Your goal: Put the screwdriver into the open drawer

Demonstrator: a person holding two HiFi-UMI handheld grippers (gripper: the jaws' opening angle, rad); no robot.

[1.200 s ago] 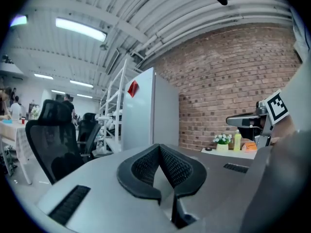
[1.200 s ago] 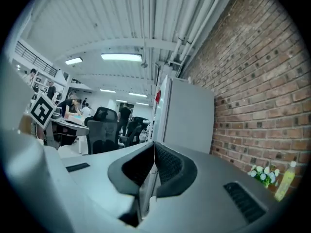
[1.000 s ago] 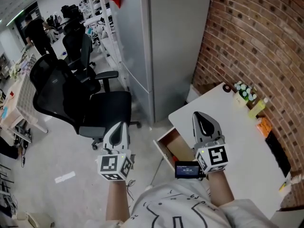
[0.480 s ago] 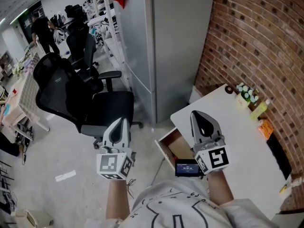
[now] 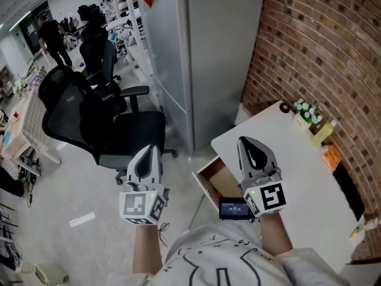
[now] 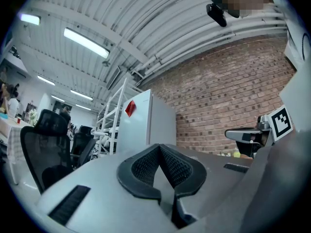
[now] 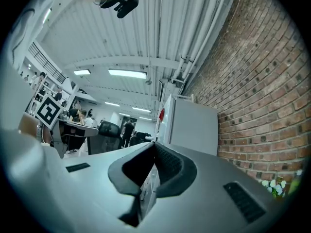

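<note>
No screwdriver shows in any view. The open drawer [image 5: 208, 181] juts out of the white table [image 5: 300, 165] toward the floor; what I can see of its inside looks bare. My right gripper [image 5: 245, 142] is raised in front of the table and the drawer, covering part of them. It is shut with nothing in it, and its tips meet in the right gripper view [image 7: 154, 144]. My left gripper [image 5: 153, 150] is held over the floor, left of the drawer. It is also shut and holds nothing, with its tips together in the left gripper view [image 6: 158, 146].
A black office chair [image 5: 89, 124] stands on the floor to the left. A tall grey cabinet [image 5: 196, 58] and a brick wall [image 5: 321, 52] rise behind the table. Small bottles [image 5: 306, 115], a yellow bottle [image 5: 321, 134] and an orange item [image 5: 331, 157] sit along the table's far side.
Both grippers stay raised and shut in nearly the same place. The head view has only shifted slightly.
</note>
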